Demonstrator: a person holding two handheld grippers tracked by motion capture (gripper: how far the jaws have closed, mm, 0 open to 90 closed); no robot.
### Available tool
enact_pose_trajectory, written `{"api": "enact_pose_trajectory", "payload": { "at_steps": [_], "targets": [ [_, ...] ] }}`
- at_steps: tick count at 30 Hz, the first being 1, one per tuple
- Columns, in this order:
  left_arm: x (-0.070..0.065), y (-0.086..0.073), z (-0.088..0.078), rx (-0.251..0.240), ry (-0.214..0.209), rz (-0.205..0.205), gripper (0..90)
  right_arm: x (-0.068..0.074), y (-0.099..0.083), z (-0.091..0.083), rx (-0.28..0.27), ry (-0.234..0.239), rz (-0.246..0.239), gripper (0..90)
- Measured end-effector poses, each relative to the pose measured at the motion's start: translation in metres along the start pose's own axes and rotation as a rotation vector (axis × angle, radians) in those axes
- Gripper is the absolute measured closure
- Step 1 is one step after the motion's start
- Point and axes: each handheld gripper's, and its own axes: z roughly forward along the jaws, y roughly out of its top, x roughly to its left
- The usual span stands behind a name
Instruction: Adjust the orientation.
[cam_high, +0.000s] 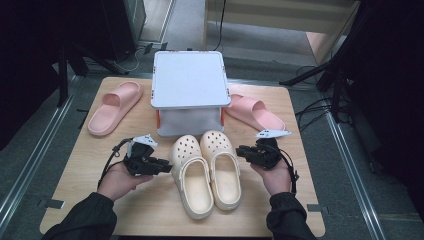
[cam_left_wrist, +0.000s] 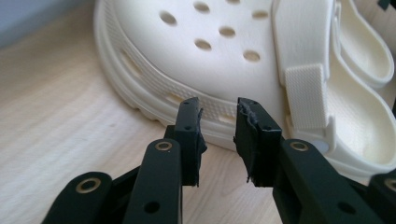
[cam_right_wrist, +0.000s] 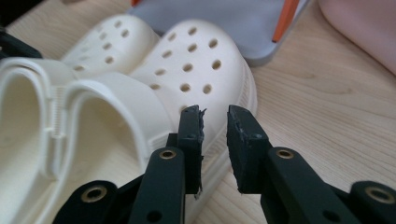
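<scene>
Scene: a pair of cream clogs (cam_high: 206, 172) lies side by side in the middle of the wooden counter (cam_high: 150, 210), toes toward a grey lidded box (cam_high: 188, 92); one pink slide (cam_high: 114, 107) lies left of the box, another pink slide (cam_high: 254, 112) right of it.
Left hand-held gripper (cam_high: 164, 165): released, jaws a little apart, nothing between them, tips just beside the left clog's (cam_left_wrist: 224, 60) outer sole edge.
Right hand-held gripper (cam_high: 242, 151): released too, jaws parted and empty, beside the right clog's (cam_right_wrist: 201, 70) outer edge.
Step, as I judge it: take hold of each clog from its outer side.
Doing it well: widen the jaws enough to straddle the side wall above the ribbed sole, one pad inside and one outside; grip near mid-length so the shoe lifts level.
Writing: no brand, label or lettering is legible on the clogs, slides or box.
</scene>
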Motion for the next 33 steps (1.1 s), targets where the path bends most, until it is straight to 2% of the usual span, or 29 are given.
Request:
{"api": "enact_pose_trajectory", "payload": {
  "at_steps": [5,8,14,19,23,24,25,29,30,33],
  "targets": [
    [0.004,0.007,-0.013,-0.013,0.0,-0.011,77.1,0.011,0.0,-0.01,-0.006,0.004,-0.001,70.0],
    [0.006,0.011,-0.018,-0.013,0.01,0.003,79.6,0.017,-0.001,-0.016,-0.013,0.004,0.007,66.4],
    [0.009,0.019,-0.023,-0.026,0.014,0.0,79.7,0.026,-0.003,-0.029,-0.027,0.008,0.022,64.5],
    [0.014,0.023,-0.022,-0.009,0.011,0.003,76.5,0.039,-0.003,-0.037,-0.031,0.012,0.006,62.4],
    [0.014,0.028,-0.024,-0.015,0.014,0.001,76.0,0.048,-0.006,-0.04,-0.026,0.02,0.001,61.4],
    [0.015,0.031,-0.026,-0.017,0.017,0.01,76.0,0.048,-0.006,-0.04,-0.026,0.02,0.001,61.4],
    [0.017,0.037,-0.032,-0.024,0.024,0.018,76.4,0.055,-0.009,-0.041,-0.029,0.028,0.006,59.4],
    [0.022,0.049,-0.04,-0.044,0.034,0.017,77.8,0.064,-0.013,-0.04,-0.022,0.033,-0.012,56.0],
    [0.025,0.06,-0.047,-0.061,0.046,0.017,78.1,0.071,-0.015,-0.037,-0.017,0.037,-0.027,53.5],
    [0.027,0.068,-0.051,-0.068,0.049,0.017,78.4,0.076,-0.017,-0.035,-0.012,0.043,-0.032,51.7]
  ]
}}
